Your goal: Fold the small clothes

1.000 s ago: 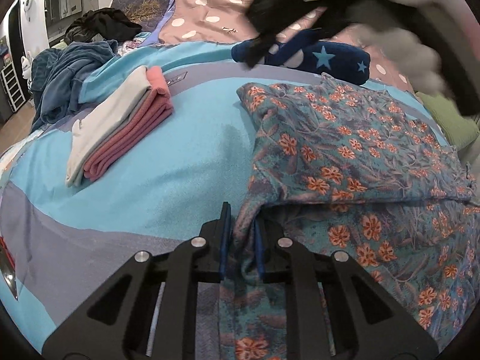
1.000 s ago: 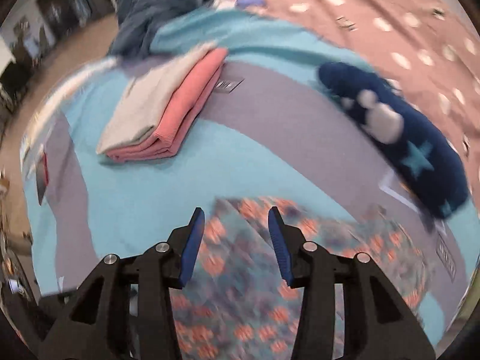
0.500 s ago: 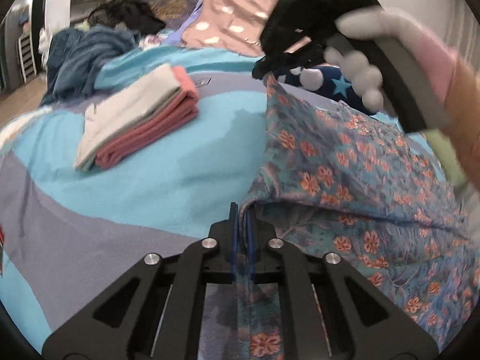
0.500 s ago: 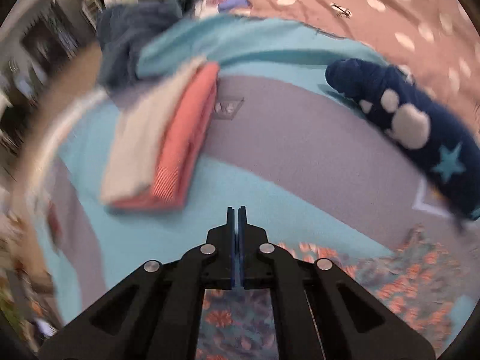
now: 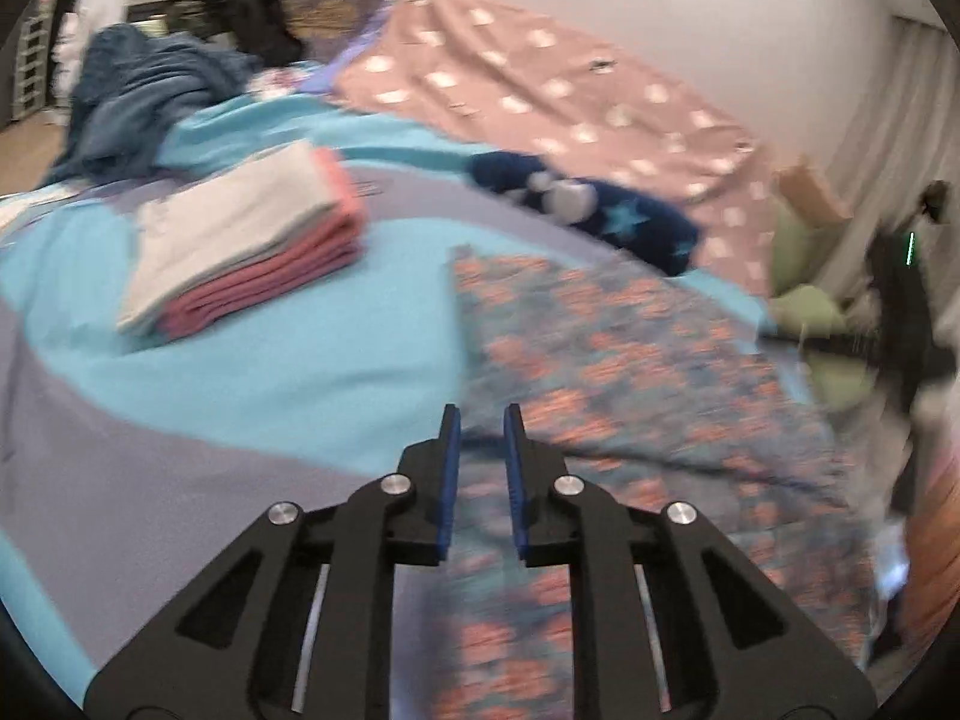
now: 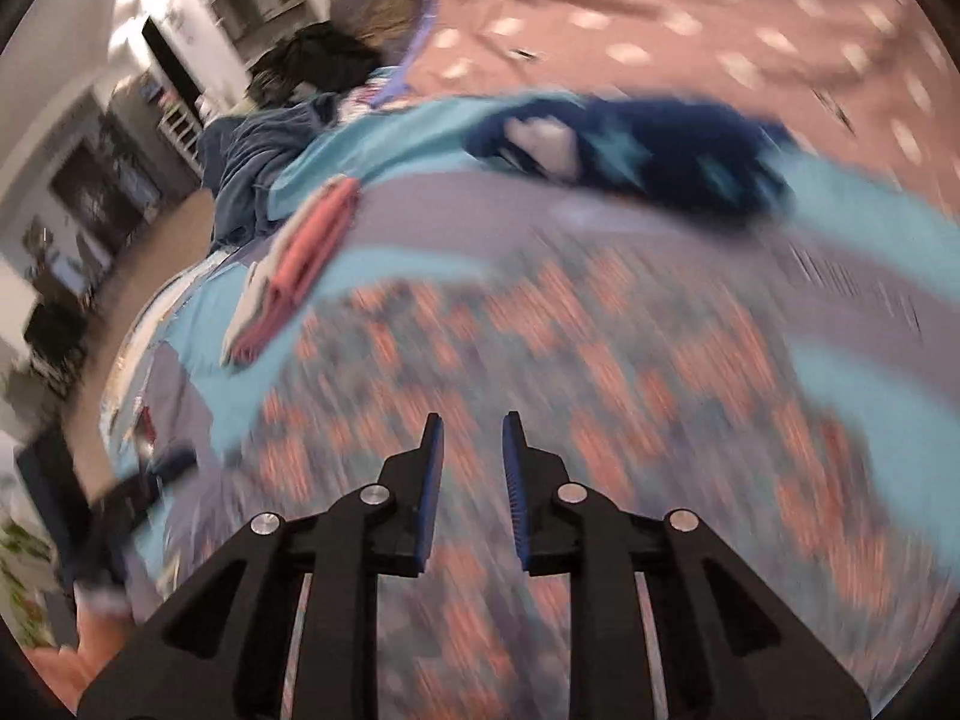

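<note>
The left tool (image 5: 482, 420) has its two blue-padded fingers parted with a clear gap, nothing between them. It hangs above the near left edge of the floral garment (image 5: 630, 372), pointing forward over it. The right tool (image 6: 471, 429) also has its fingers apart, empty, poised above the middle of the floral garment. In the left wrist view the right tool shows only as a blurred dark shape at the garment's far right side.

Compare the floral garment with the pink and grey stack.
The floral garment lies spread wide and flat; the stack is folded into a compact pile of layers. The garment is patterned with orange flowers; the stack is plain pink under grey. Both rest on the blue bedcover.
</note>
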`<state>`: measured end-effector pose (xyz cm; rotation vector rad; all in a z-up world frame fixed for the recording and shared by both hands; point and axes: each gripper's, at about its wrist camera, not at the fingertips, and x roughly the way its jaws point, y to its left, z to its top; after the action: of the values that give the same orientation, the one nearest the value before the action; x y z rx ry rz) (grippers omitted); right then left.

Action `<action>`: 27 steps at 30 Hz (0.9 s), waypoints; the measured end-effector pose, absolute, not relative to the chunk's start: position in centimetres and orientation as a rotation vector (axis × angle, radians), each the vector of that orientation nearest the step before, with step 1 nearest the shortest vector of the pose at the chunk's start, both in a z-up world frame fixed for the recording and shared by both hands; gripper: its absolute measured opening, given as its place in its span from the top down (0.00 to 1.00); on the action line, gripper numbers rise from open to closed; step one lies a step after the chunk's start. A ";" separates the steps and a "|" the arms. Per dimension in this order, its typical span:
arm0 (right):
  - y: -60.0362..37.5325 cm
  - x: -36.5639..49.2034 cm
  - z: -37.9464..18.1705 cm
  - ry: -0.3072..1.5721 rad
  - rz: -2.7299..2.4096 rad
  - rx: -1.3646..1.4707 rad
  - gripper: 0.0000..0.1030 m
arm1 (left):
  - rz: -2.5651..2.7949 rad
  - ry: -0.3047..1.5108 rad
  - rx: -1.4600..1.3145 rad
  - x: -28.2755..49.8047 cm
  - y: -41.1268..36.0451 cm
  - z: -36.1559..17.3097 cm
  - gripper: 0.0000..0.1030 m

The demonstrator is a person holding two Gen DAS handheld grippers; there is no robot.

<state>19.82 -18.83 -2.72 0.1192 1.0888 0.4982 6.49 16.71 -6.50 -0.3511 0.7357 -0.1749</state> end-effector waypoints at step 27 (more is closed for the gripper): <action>-50.0 9.8 -7.3 0.901 -0.186 0.590 0.72 | -0.192 0.865 -0.032 9.8 0.3 -5.9 0.59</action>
<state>9.84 -50.04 -7.32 0.5896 0.9006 -0.1860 9.84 0.27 -5.92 -0.0316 0.8649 -0.1915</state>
